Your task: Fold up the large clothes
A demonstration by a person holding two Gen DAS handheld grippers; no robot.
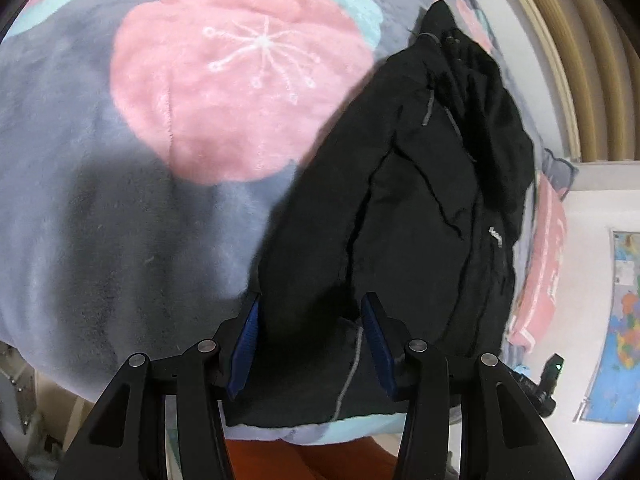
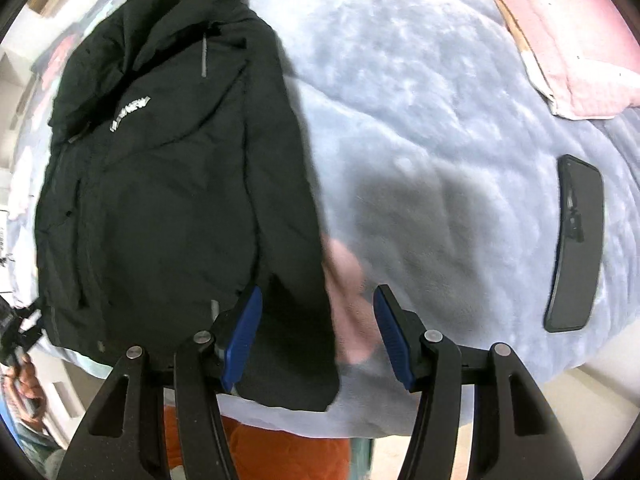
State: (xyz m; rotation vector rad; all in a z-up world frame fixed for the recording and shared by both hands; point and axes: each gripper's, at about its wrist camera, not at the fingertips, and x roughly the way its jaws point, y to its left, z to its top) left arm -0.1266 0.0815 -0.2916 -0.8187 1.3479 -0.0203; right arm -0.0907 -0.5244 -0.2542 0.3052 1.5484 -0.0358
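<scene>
A black jacket (image 1: 420, 200) lies lengthwise on a fleece blanket (image 1: 120, 208), folded narrow, its hood at the far end. My left gripper (image 1: 310, 312) is open above the jacket's near hem, blue pads apart on either side of the cloth. In the right wrist view the jacket (image 2: 168, 184) shows a white logo on the chest. My right gripper (image 2: 318, 304) is open over the jacket's near right edge, where black cloth meets the blanket (image 2: 420, 120). Neither gripper holds anything.
A black phone (image 2: 576, 244) lies on the blanket at the right. A pink pillow (image 2: 572, 36) sits at the far right. The bed's near edge runs just below both grippers, with orange cloth (image 2: 280, 452) under it. A wall and map poster (image 1: 616, 320) stand at right.
</scene>
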